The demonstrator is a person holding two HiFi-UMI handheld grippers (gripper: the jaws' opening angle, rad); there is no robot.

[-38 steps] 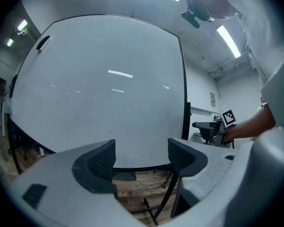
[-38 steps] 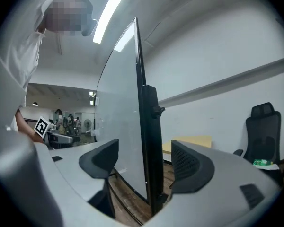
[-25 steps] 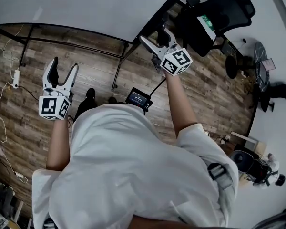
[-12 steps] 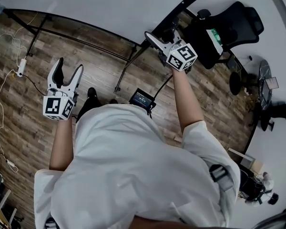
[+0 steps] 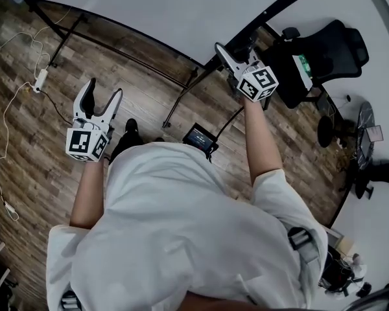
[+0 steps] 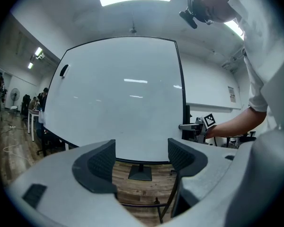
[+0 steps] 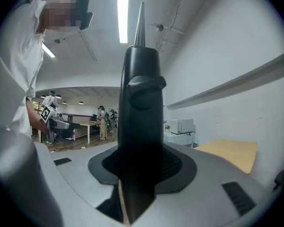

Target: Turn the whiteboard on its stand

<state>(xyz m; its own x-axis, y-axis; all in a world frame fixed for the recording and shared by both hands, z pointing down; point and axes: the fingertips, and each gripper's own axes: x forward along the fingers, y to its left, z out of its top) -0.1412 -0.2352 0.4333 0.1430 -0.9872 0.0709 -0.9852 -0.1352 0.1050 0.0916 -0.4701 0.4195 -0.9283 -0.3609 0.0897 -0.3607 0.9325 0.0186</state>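
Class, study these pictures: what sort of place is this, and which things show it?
Most likely an open-plan office or lab workspace: a large whiteboard on a stand, a black office chair on wood-effect flooring, and desks with people standing farther back.

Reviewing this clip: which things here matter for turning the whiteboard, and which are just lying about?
In the job: whiteboard; its stand; right gripper, whose jaws have just been closing on the board's black edge; left gripper, open and empty.
Just lying about: office chair; power strip on the floor; small screen at the person's waist.
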